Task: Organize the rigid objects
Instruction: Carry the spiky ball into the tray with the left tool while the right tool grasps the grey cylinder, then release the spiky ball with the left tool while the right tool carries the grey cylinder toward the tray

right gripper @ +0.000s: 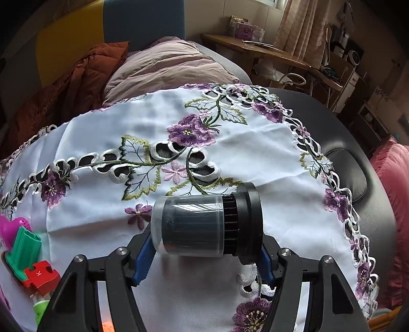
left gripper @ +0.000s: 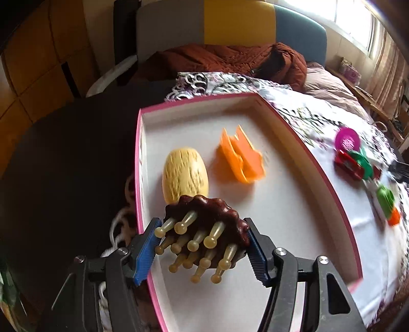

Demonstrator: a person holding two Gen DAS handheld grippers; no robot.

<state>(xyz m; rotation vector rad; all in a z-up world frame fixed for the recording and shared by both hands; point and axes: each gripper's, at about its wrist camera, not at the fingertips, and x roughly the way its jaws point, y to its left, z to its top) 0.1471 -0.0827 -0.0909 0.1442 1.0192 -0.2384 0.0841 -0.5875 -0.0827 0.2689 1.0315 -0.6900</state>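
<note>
Left wrist view: left tongs [left gripper: 202,251] pinching brown massage brush [left gripper: 208,229], pegs facing camera, brush squarely between blue pads, over near corner of pink-rimmed tray [left gripper: 317,163]. Yellow oval piece [left gripper: 185,176] at 12 o'clock from brush, orange piece [left gripper: 240,161] at 1 o'clock.

Right wrist view: right tongs [right gripper: 204,251] clamped on black filter cylinder [right gripper: 207,226], lying crosswise between pads, above embroidered cloth [right gripper: 153,122]. Green and red toys [right gripper: 30,263] at 9 o'clock.

At my twelve o'clock a rust-brown quilt [left gripper: 230,60] lies bunched against a headboard [left gripper: 237,21] of grey, yellow and blue panels. A mauve pillow [right gripper: 166,70] sits at its one o'clock side. A wooden desk [right gripper: 258,49] stands at two o'clock, beside a curtain [right gripper: 301,28].
</note>
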